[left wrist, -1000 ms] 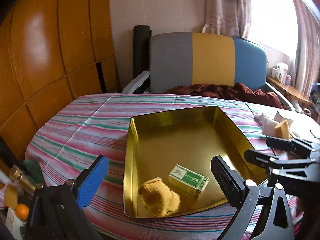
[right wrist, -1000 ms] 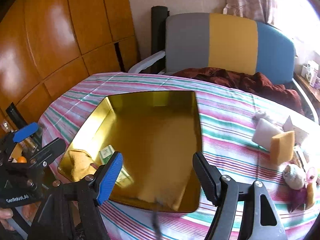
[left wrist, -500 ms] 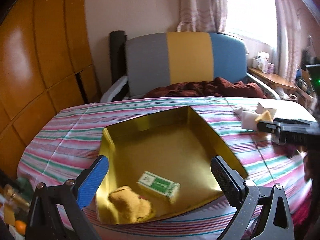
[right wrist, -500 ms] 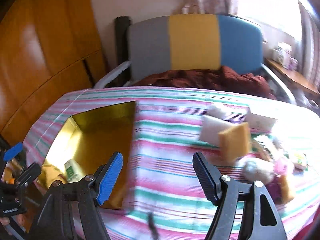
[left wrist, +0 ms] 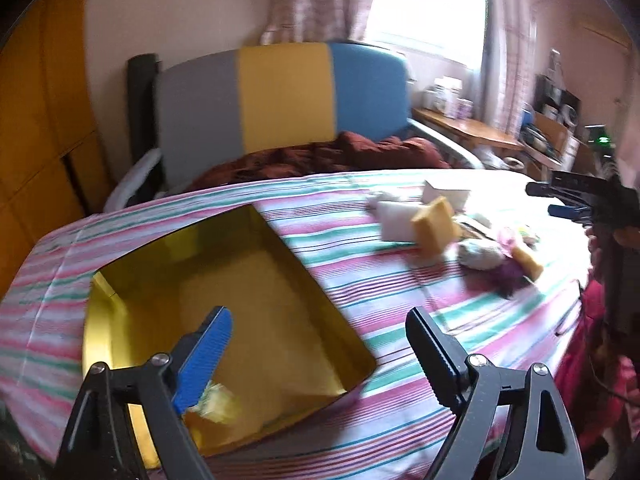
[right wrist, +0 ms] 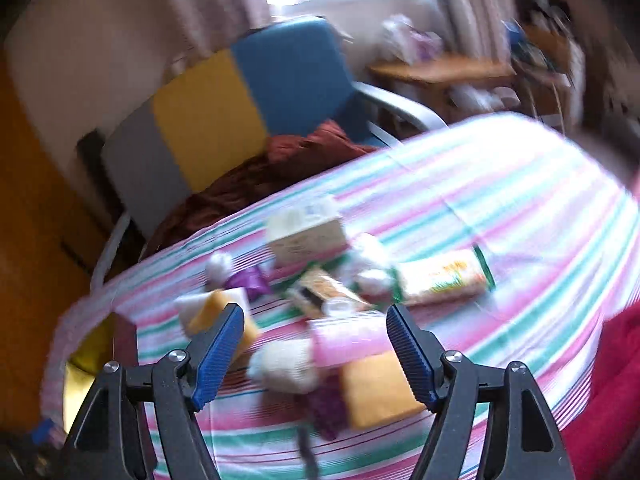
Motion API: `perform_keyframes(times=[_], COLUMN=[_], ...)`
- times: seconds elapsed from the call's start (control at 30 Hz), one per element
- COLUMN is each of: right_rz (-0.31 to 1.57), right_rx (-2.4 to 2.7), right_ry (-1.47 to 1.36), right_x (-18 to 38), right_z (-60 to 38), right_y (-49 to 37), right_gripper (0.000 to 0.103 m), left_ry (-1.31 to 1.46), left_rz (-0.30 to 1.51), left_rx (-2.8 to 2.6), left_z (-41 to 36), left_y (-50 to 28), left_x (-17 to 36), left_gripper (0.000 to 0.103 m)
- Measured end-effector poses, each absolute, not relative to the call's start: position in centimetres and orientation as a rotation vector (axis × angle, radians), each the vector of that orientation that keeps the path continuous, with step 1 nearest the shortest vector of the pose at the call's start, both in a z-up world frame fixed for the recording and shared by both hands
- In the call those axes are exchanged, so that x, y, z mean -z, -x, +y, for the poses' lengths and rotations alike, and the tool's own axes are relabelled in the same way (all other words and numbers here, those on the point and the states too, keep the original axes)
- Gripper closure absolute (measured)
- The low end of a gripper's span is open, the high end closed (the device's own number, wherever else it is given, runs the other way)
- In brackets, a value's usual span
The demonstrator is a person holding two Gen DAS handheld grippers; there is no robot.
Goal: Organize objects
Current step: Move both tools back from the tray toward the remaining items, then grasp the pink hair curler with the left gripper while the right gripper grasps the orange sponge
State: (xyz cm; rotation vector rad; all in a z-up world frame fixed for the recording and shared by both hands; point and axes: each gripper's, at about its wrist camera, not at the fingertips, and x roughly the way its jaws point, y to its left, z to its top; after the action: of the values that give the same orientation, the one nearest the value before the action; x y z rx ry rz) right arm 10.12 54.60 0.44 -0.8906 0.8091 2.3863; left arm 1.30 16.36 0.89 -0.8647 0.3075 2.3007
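Observation:
A gold tin tray (left wrist: pixel 224 240) lies on the striped tablecloth; its near corner holds a pale box (left wrist: pixel 218 398), partly hidden behind my left finger. My left gripper (left wrist: pixel 320 354) is open and empty above the tray's near right edge. A pile of loose objects lies to the right: a yellow sponge (left wrist: pixel 434 226), a white foam block (left wrist: pixel 394 220). My right gripper (right wrist: pixel 316 354) is open and empty above the pile, over a pink roll (right wrist: pixel 348 342), a white ball (right wrist: pixel 284 366) and a yellow pad (right wrist: pixel 378 394). A tube (right wrist: pixel 444 276) and a carton (right wrist: pixel 306 234) lie farther back.
A grey, yellow and blue chair (left wrist: pixel 280 96) with a dark red blanket (left wrist: pixel 328 156) stands behind the table. Wooden panelling (left wrist: pixel 36 120) is on the left. A side shelf (left wrist: pixel 464 130) with clutter stands by the window. The tray's corner shows in the right wrist view (right wrist: pixel 86 354).
Both grippers have swung right. The right gripper moved from over the tray to over the pile of objects. The left view shifted so the tray now sits lower left.

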Motion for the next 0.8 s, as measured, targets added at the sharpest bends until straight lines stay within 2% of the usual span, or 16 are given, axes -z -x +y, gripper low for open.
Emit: perform_keyframes(times=[0.1, 0.17, 0.5, 0.8], right_rz=[1.012, 1.125, 1.391, 1.482], right_rx=[-2.307, -2.294, -2.268, -2.288], right_ry=[0.891, 0.844, 0.679, 0.625], right_x=[2.1, 2.6, 3.7, 3.8], right_z=[57.1, 58.0, 60.1, 60.6], right_y=[-11.2, -11.9, -14.4, -14.7], right_gripper=[0.028, 0.028, 0.023, 0.022], left_ry=[0.852, 0.840, 0.799, 0.871], left_rz=[0.346, 0.360, 0.398, 0.468], left_rx=[-2.203, -2.135, -1.837, -1.657], left_z=[19.3, 21.4, 32.7, 42.8], left_y=[-1.9, -2.3, -2.7, -1.2], left_x=[-0.8, -0.8, -0.7, 1.4], left_gripper=[0.028, 0.028, 0.034, 0.040])
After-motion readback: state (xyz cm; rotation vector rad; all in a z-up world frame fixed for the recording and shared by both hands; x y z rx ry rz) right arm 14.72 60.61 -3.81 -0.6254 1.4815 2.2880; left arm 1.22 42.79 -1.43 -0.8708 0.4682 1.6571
